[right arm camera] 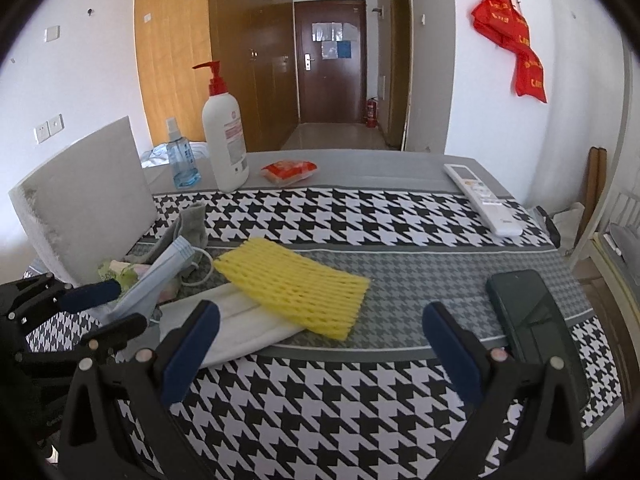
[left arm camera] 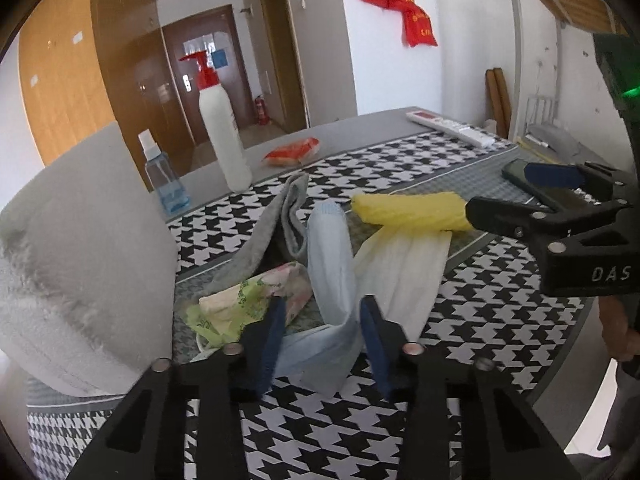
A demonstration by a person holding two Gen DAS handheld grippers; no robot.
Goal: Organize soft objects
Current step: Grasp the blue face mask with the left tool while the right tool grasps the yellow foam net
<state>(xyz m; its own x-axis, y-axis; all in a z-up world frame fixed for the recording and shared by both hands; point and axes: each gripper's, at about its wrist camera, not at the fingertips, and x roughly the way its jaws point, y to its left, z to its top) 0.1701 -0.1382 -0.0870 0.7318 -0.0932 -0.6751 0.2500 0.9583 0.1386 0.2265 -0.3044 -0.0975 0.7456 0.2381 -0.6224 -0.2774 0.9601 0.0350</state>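
Note:
A pile of soft things lies on the houndstooth tablecloth (left arm camera: pixel 500 312). A light blue face mask (left arm camera: pixel 332 264) runs between the fingers of my left gripper (left arm camera: pixel 322 320), whose jaws stand partly open around its near end. A white mask (left arm camera: pixel 400 272) lies right of it under a yellow foam net (left arm camera: pixel 412 210). A grey sock (left arm camera: pixel 272 224) and a green floral packet (left arm camera: pixel 248 300) lie left. In the right wrist view my right gripper (right arm camera: pixel 320 324) is wide open and empty, just before the yellow net (right arm camera: pixel 296 288) and white mask (right arm camera: pixel 248 328).
A white foam block (right arm camera: pixel 88 196) stands at the left. A pump bottle (right arm camera: pixel 224 140), spray bottle (right arm camera: pixel 182 156) and red tissue pack (right arm camera: pixel 288 170) stand at the back. A remote (right arm camera: pixel 480 196) lies back right, a phone (right arm camera: pixel 532 316) near right.

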